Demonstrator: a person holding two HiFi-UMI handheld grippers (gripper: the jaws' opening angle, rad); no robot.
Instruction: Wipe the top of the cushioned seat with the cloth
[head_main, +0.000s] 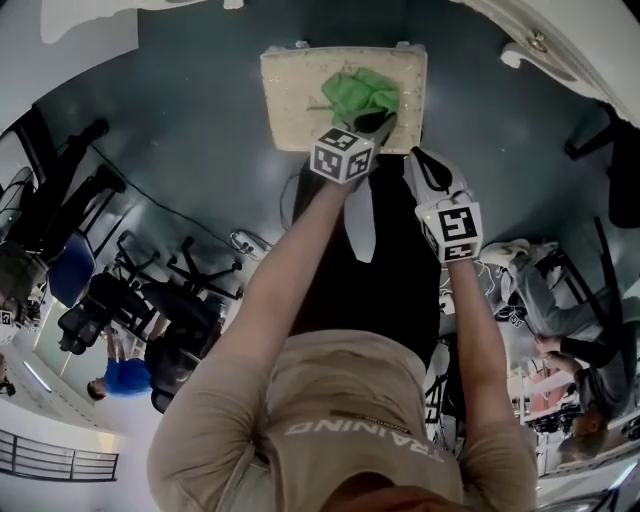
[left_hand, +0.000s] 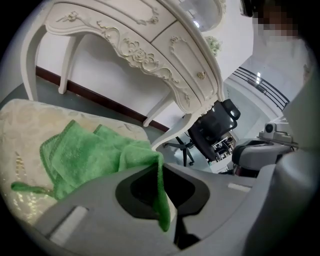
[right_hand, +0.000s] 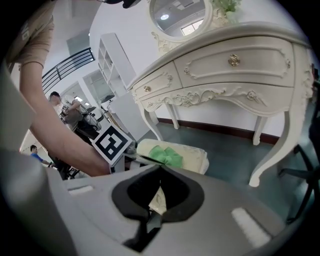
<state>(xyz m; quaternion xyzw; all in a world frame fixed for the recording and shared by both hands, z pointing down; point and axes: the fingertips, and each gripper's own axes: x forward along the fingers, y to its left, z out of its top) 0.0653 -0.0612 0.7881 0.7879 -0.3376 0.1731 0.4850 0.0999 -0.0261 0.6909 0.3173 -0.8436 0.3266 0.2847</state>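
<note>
Cloth (head_main: 360, 95) lies bunched right of centre on the cushioned seat (head_main: 290, 95), one edge pinched in the left tool (left_hand: 161, 172). Right tool (right_hand: 159, 172) hangs closed, nearer. Wiping seems barely begun; most of the top remains.

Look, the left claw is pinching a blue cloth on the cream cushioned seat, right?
Not quite. The left gripper view shows the left claw pinching a fuzzy green cloth, not a blue one, on the cream cushioned seat.
</note>
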